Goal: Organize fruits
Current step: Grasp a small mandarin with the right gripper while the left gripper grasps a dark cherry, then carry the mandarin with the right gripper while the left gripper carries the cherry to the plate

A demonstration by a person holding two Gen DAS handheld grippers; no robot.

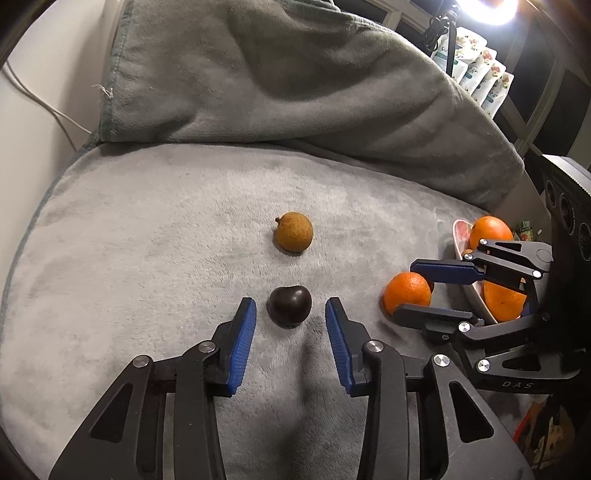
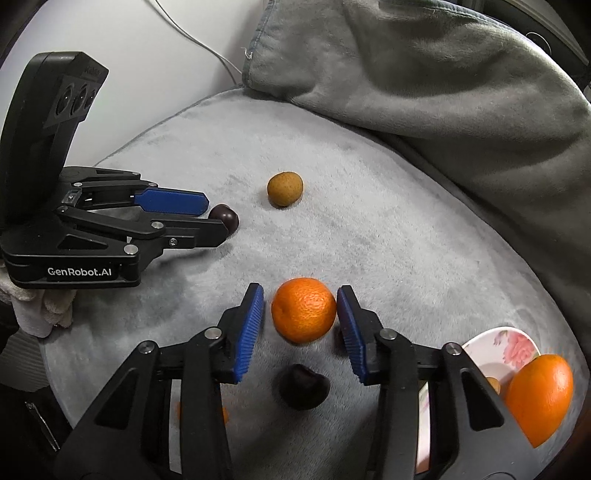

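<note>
Left gripper (image 2: 218,218) body: white lettering read "GenRobot.AI", below its blue fingers.
Right gripper (image 1: 413,291) body: faint letters read "DAS", on the lower edge under its fingers.

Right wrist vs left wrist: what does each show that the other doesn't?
Right wrist only: a second dark fruit lying below the right gripper.
Left wrist only: floral packets and a bright lamp.
Both: left gripper open around the dark cherry, right gripper open around the mandarin, brown fruit, floral dish holding an orange.
</note>
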